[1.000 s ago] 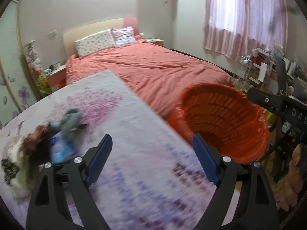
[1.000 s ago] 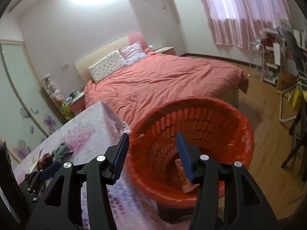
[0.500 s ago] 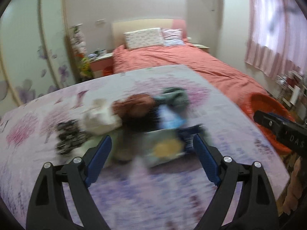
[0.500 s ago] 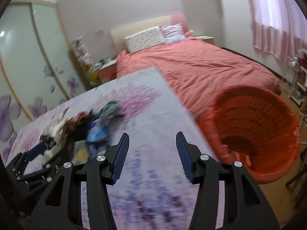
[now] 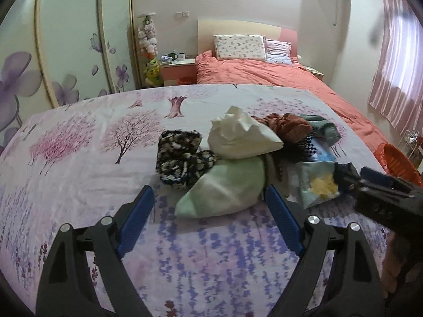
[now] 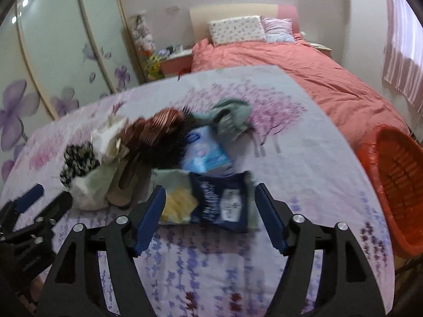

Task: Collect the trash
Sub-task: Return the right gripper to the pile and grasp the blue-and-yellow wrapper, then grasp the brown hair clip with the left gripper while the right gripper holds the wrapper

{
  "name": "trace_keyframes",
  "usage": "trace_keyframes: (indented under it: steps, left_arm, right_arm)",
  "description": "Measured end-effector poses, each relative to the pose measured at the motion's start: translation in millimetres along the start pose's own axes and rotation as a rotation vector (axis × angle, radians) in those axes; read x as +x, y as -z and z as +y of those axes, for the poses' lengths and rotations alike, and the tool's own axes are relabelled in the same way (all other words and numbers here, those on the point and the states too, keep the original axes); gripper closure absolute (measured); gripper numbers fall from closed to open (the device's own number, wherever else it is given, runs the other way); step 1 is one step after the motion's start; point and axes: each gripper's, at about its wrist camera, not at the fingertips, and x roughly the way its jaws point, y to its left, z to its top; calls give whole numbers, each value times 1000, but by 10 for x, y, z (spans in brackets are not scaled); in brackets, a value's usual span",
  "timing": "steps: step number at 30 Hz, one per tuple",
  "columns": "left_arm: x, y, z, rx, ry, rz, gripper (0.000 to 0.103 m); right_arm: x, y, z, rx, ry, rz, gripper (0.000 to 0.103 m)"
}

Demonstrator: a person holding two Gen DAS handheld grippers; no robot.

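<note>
A heap of trash and cloth lies on the flowered sheet (image 5: 79,174). My left gripper (image 5: 208,206) is open, its jaws wide on either side of a pale green bag (image 5: 224,187), not touching it. Behind it sit a white crumpled bag (image 5: 238,137) and a black-and-white patterned piece (image 5: 179,155). My right gripper (image 6: 210,206) has its jaws opening, standing just short of a dark blue snack packet (image 6: 222,200) with a yellow part (image 6: 179,206). A light blue packet (image 6: 203,150) lies behind. The right gripper's blue tip (image 5: 380,179) shows at the left view's right edge.
An orange lined basket (image 6: 396,169) stands off the sheet's right edge, also seen as the orange basket (image 5: 396,161). A bed with a coral duvet (image 5: 277,74) lies beyond. Wardrobe doors with purple flowers (image 5: 66,52) line the left. Bare sheet lies in front of the heap.
Both grippers have swung left, from the orange basket to the heap on the sheet. The right jaws stand wider than before. Nothing has been picked up.
</note>
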Motion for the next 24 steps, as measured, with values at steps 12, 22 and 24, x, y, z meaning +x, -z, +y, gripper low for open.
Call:
trace_keyframes:
  steps: [12, 22, 24]
  left_arm:
    - [120, 15, -85, -4, 60, 18, 26]
    - [177, 11, -328, 22, 102, 37, 33]
    - [195, 3, -384, 28, 110, 41, 34]
  right_arm:
    - [28, 164, -27, -19, -9, 38, 91]
    - [-178, 139, -402, 95, 49, -42, 95]
    - [-209, 120, -507, 132, 66, -59, 95]
